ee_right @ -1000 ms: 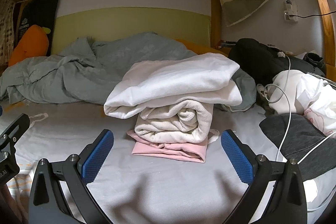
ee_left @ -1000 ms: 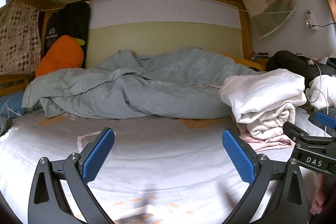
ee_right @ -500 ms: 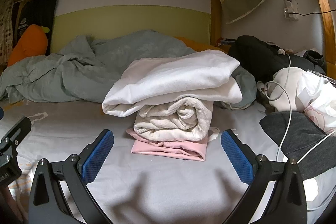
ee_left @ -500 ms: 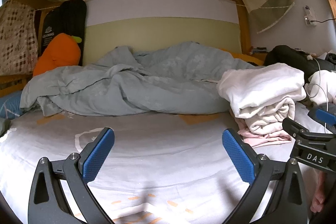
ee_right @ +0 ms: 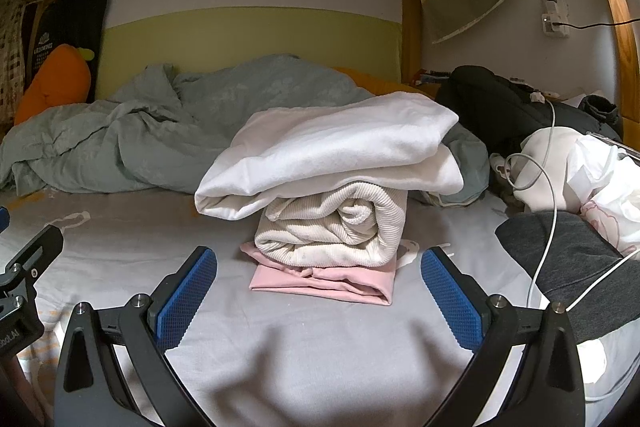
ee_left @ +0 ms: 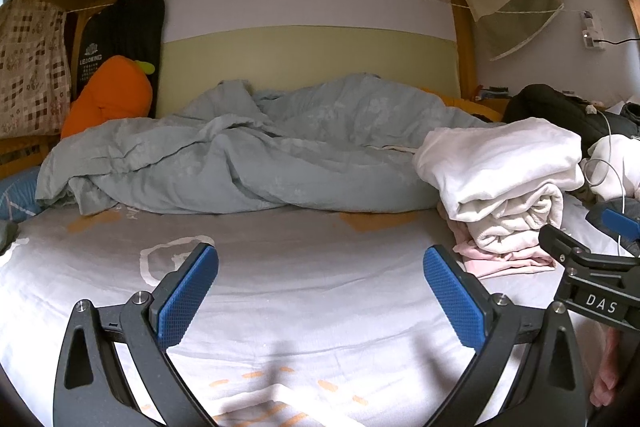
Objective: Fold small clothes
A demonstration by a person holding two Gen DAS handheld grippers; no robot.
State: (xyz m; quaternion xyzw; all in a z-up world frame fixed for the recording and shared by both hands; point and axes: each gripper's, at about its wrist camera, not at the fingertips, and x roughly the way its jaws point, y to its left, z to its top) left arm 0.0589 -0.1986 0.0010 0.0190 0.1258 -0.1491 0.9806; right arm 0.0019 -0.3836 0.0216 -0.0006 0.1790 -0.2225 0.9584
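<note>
**Both grippers empty before the folded stack**

Left wrist: left gripper [ee_left: 320, 291] gapes over bare sheet [ee_left: 320, 251]; stack [ee_left: 504, 187] at three o'clock.

Right wrist: right gripper [ee_right: 318, 291] spread, stack [ee_right: 332, 195] at twelve. Next garment: pinch edges squarely.

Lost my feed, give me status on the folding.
Both hand-held grippers open, empty: left, right. Folded clothes stack on bed sheet. White cable trails right.
</note>
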